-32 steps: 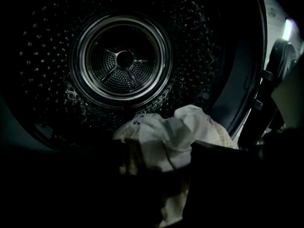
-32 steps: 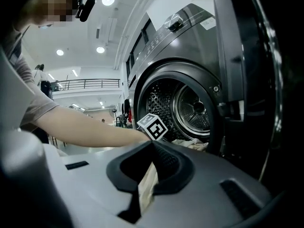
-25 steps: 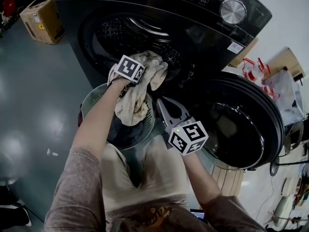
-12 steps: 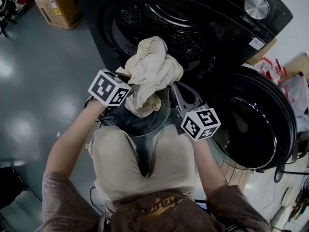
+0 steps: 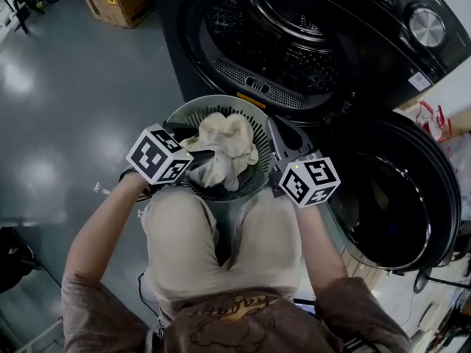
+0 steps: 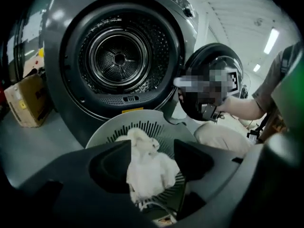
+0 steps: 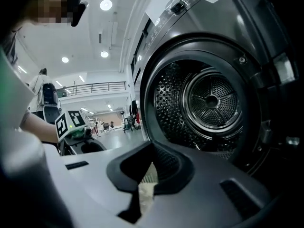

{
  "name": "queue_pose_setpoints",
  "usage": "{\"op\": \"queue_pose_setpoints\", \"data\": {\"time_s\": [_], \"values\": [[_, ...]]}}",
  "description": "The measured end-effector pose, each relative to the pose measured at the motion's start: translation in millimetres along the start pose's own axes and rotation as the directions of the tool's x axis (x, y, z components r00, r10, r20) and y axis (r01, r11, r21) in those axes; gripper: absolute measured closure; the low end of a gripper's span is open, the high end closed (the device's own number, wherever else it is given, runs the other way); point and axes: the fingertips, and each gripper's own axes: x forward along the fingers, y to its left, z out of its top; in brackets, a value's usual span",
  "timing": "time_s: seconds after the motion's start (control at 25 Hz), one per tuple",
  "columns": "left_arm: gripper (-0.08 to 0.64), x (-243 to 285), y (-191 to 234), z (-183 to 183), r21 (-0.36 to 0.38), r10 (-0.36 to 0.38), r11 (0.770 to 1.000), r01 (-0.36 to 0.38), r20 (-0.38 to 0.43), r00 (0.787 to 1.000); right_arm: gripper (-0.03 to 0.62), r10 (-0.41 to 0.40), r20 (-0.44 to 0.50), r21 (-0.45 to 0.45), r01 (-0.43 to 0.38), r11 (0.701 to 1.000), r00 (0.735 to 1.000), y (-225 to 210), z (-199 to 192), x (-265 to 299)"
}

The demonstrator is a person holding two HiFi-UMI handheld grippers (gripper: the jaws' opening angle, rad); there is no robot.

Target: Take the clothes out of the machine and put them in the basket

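Since the cloth [image 5: 221, 149] is already lying in the basket [image 5: 213, 101], the drop-off step is judged to be at its end. The left tongs [image 5: 195, 144] are spread wide just over the basket, and the cloth is seen between the jaws in the left gripper view but is not pinched; whether a tip brushes it cannot be told. The right tongs [image 5: 278, 127] are pressed together with nothing held, parked at the basket's right rim near the door [image 5: 390, 190]. No other clothes are seen in the drum [image 5: 283, 39] from any view, so the task is judged nearly or fully done. Next, a pull-back of the left tongs clear of the fabric is called for, without a fold being snagged, then a check of the drum's lower front, which is only partly shown. The cloth is pale cream, crumpled into a loose heap, soft and limp; it sits mid-basket on the slotted wall and is contained by the rim. The basket stands on the floor just in front of the drum opening, against the person's knees.
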Motion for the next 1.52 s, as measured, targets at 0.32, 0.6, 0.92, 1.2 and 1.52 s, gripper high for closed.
{"op": "queue_pose_setpoints", "data": {"time_s": [0.32,0.6,0.92,1.2,1.52], "values": [[0.276,-28,23,68,-0.023,-0.013,1.000,0.017,0.154,0.988,0.597,-0.005,-0.067,0.042,0.008,0.999,0.998,14,32,12],[0.288,-144,30,147,-0.050,-0.004,0.999,0.018,0.273,0.962,0.597,0.053,-0.147,0.033,-0.049,0.998,0.988,78,151,26],[0.304,-333,16,265,-0.157,0.098,0.987,-0.039,0.393,0.914,0.597,0.134,-0.170,0.055,-0.126,0.991,0.976,163,335,11],[0.304,-453,-19,349,-0.213,0.074,0.976,0.037,0.492,0.867,0.597,0.158,-0.143,0.055,-0.151,0.987,0.977,223,470,-8],[0.304,-502,-31,390,-0.120,0.029,0.992,0.044,0.550,0.835,0.597,0.143,-0.143,-0.006,-0.145,0.989,0.979,238,515,-9]]}}
